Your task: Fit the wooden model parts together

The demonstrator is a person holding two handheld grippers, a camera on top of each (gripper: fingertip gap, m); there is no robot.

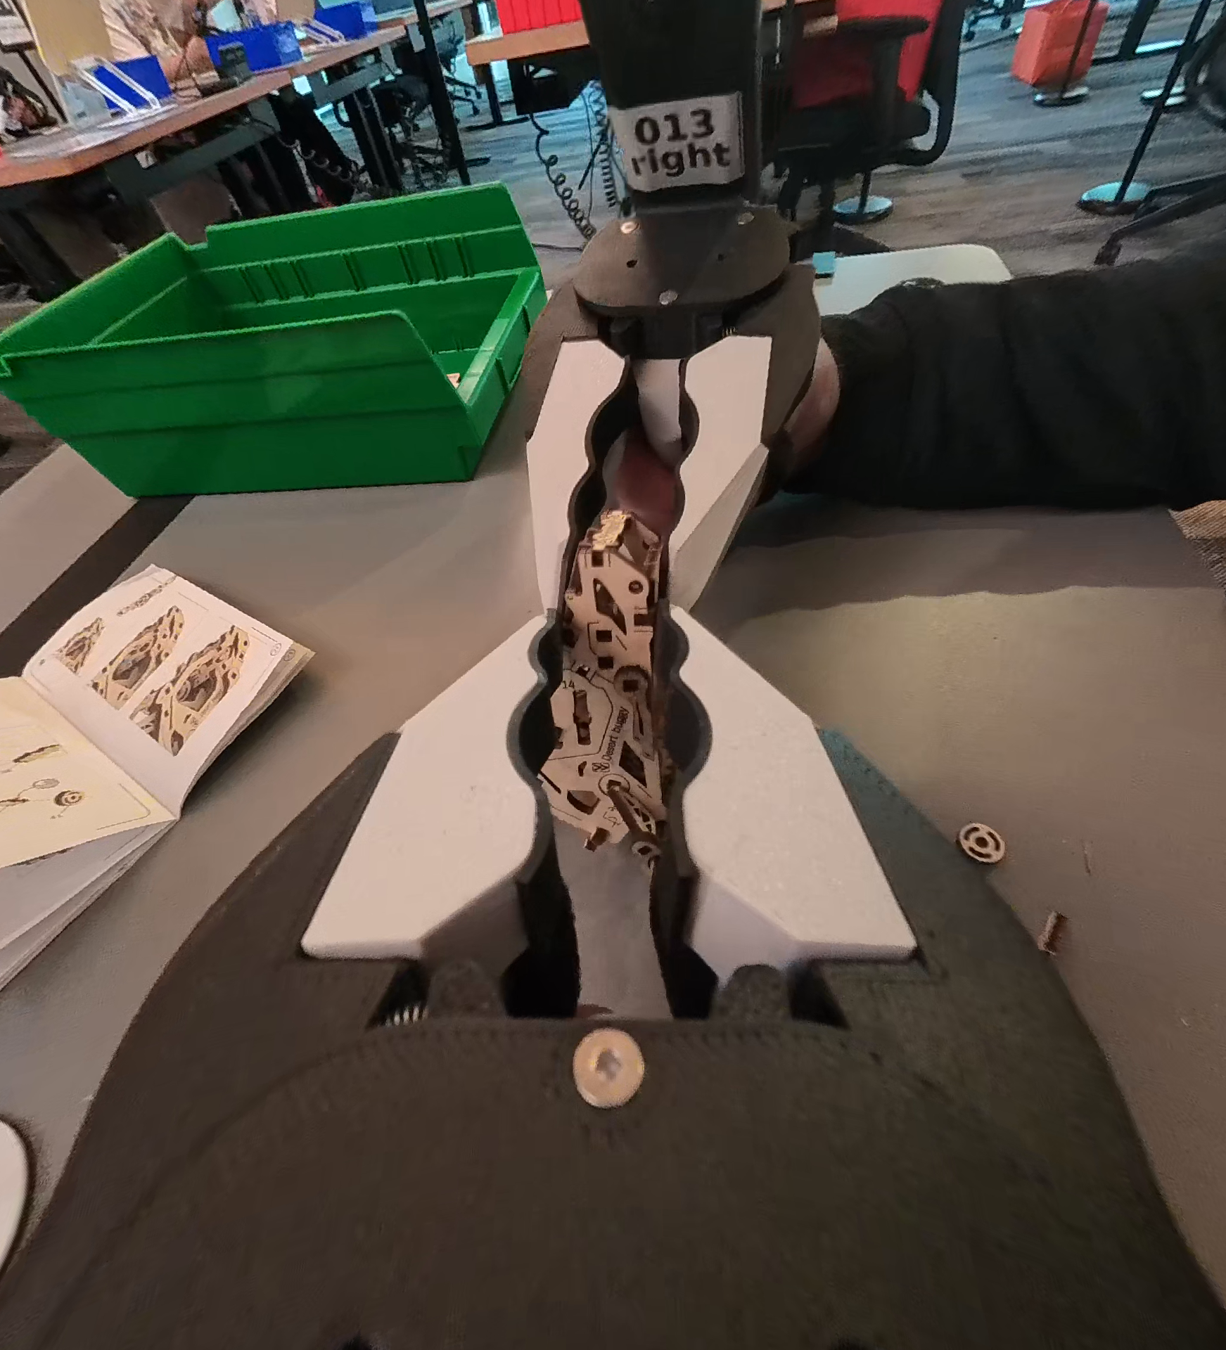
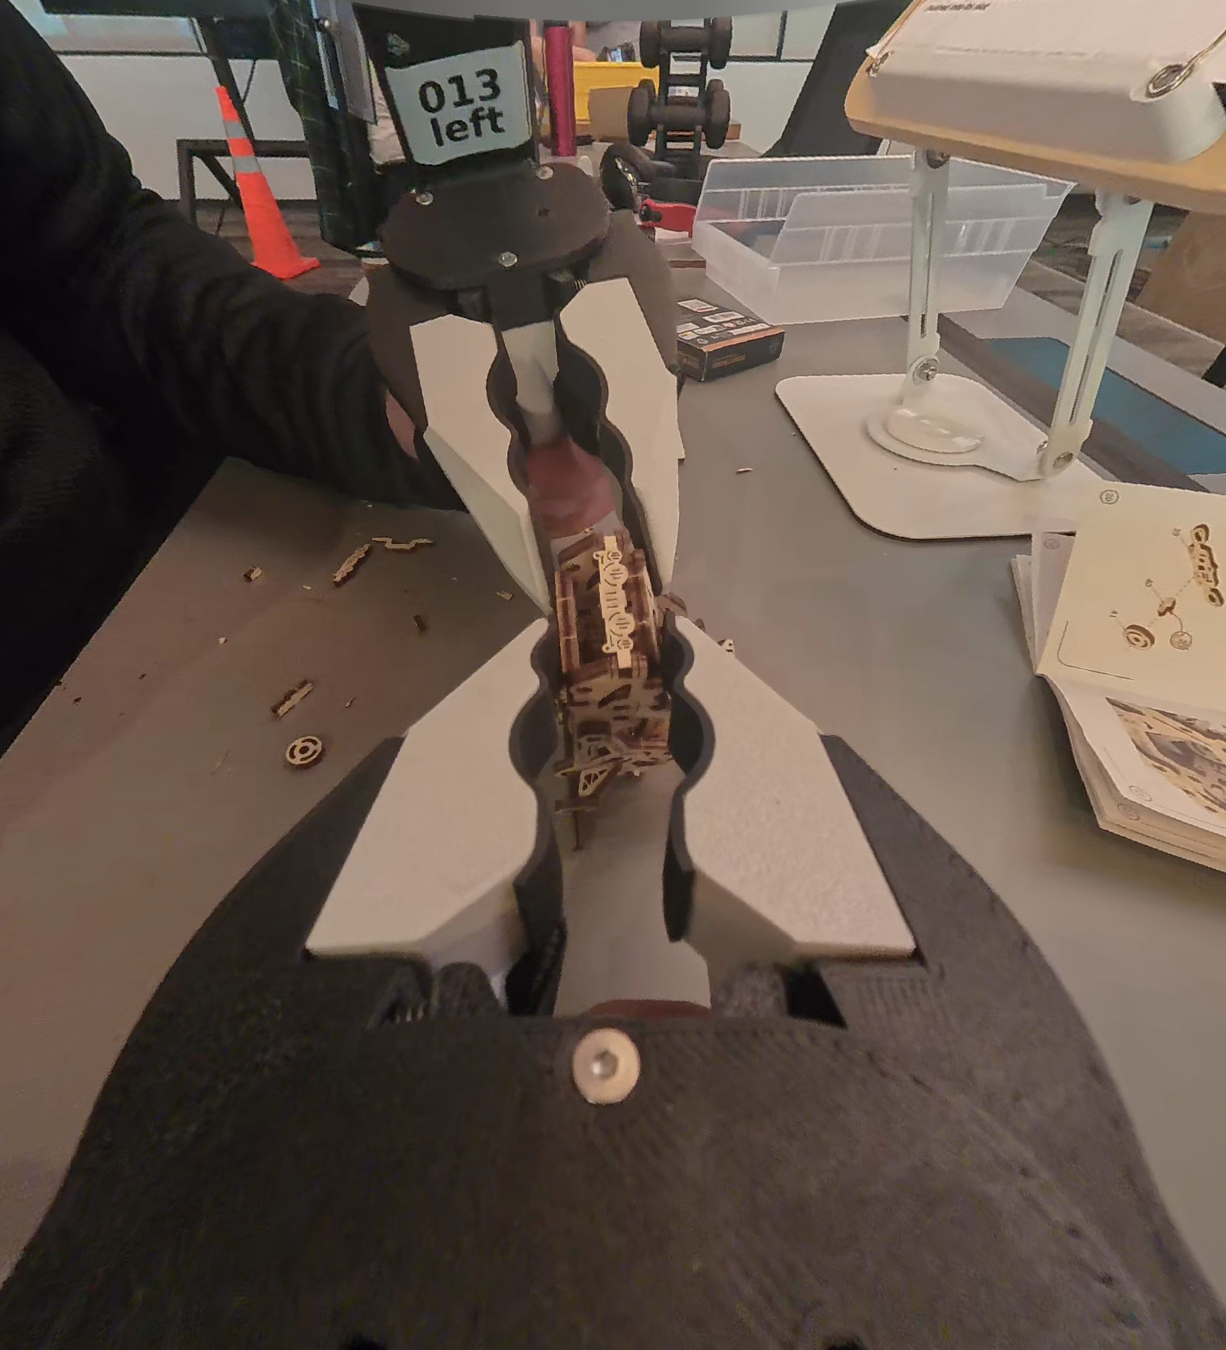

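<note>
Left claw (image 1: 613, 657) is sitting nearest the lens, nearly closed and pinching the wooden model (image 1: 610, 701) from its near end. Right claw (image 1: 617, 577) is facing it, gripping the far end. Model's long axis is running straight between the two, held above the desk (image 1: 960, 694) middle. Booklet (image 1: 83, 730) is lying at the desk's left edge.

Right wrist view: right claw (image 2: 610, 657) is clamping the model (image 2: 610, 657) too, left claw (image 2: 606, 577) opposite, tips nearly meeting. Loose wheel (image 2: 304, 751) is lying well apart; neither claw is free for it.

L tongs (image 1: 606, 738) & R tongs (image 2: 606, 738) tip-to-tip, both clamped, above table.
</note>
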